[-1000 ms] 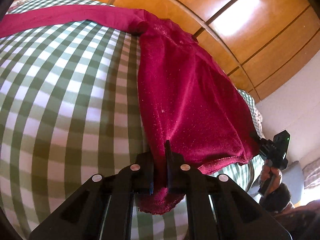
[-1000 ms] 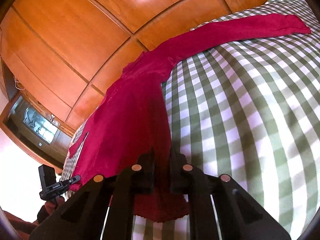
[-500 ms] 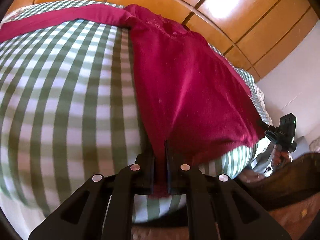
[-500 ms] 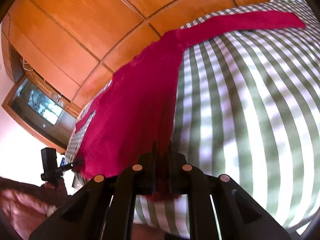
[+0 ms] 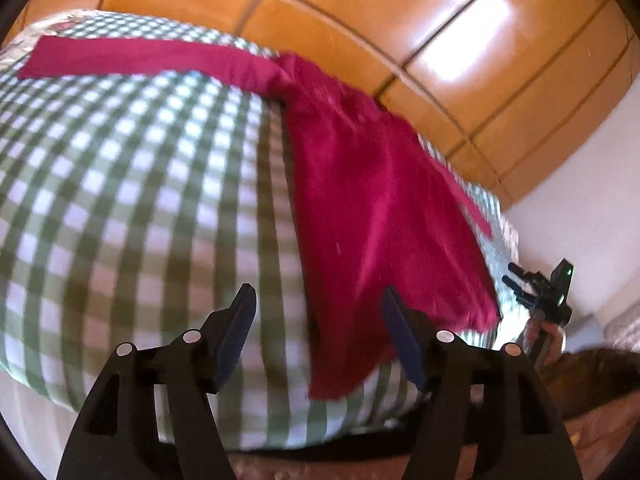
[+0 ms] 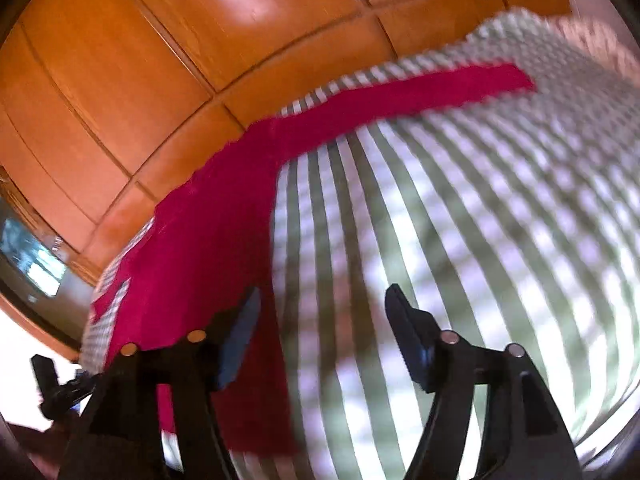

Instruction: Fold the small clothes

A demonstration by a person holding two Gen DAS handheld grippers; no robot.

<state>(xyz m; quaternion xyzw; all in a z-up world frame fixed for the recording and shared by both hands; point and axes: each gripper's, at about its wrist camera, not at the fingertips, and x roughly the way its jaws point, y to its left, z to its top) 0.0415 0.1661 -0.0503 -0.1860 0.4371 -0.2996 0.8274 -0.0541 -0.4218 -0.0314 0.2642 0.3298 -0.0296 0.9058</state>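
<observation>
The left hand-held gripper (image 5: 316,312) stands with its jaws wide apart; the hem corner of the red garment (image 5: 372,216) lies between them but no pad presses on it. The right hand-held gripper (image 6: 320,316) is likewise spread wide; the opposite hem corner sits beside its left finger (image 6: 240,328), free of any grip. In both cases the jaws have just been opening, and nothing is held.

The red garment rests flat on the bed, on the green-and-white checked cover (image 5: 132,208); its hem lies at the near edge of the bed, its body runs away from the cameras, and one long sleeve (image 5: 140,60) stretches out sideways toward the far part of the cover; the other sleeve extends the opposite way in the right wrist view (image 6: 420,96). Beyond the bed stands a wall of wooden panels (image 5: 440,40).

Progress, as a judgement: the garment appears spread and smoothed, which is the preparatory step; no fold is visible yet, so the sleeves and the body remain to be folded.

Compared with the earlier frames: each gripper was then clamped on a hem corner, with the cloth pulled taut toward the near edge; the corners are now released and lie on the cover; both views are blurred, consistent with the grippers drawing away.
</observation>
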